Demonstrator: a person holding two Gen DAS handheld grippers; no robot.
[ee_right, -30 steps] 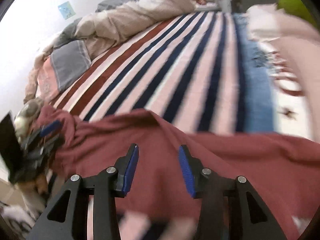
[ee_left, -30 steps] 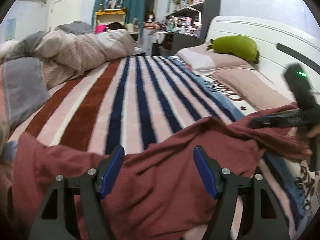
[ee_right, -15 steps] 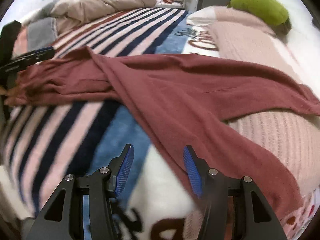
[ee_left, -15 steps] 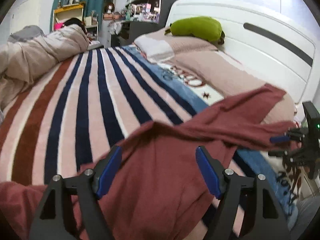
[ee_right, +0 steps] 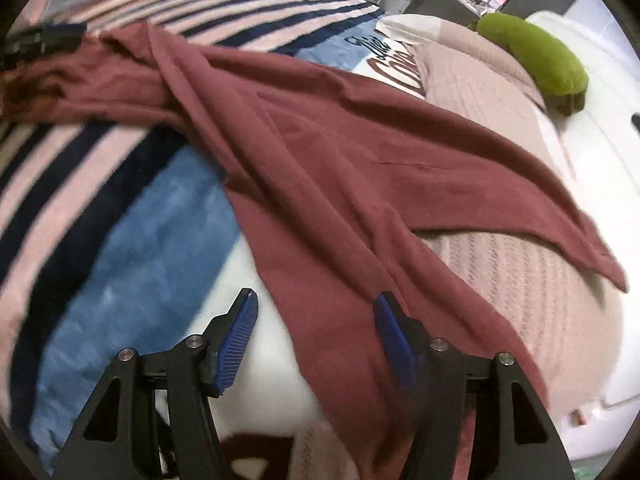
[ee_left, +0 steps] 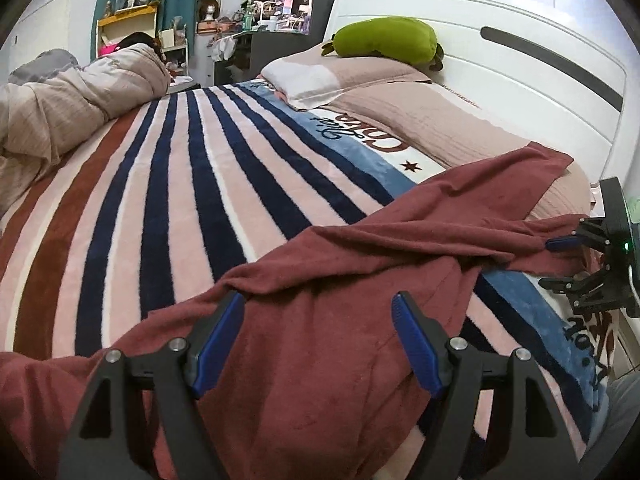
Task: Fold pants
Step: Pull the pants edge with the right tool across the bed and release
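Left wrist view: maroon pants (ee_left: pixel 360 280) sprawled across the striped blanket (ee_left: pixel 160 200) on the bed, waist end bunched under the left hand-held gripper (ee_left: pixel 318 340), legs running off toward the pillow (ee_left: pixel 440 120) near the headboard. Jaws wide, cloth lying below and between the blue pads (ee_left: pixel 216 344) but not pinched. Right hand-held gripper (ee_left: pixel 560 264) visible at the far right by the leg ends.

Right wrist view: right hand-held gripper (ee_right: pixel 316 332) poised over one trouser leg, jaws moderately wide after just opening, fabric passing between the pads without being clamped. Other leg splayed off over the pillow, the two legs crossing and twisted near the crotch.

Judged as the laying-out stage: garment released, not yet flat, no fold made. Next move likely calls for gripping a leg hem and the waistband, pulling taut to untwist, then bringing one leg over the other. Needs a firm pinch on a single layer edge and care not to drag the blanket along.
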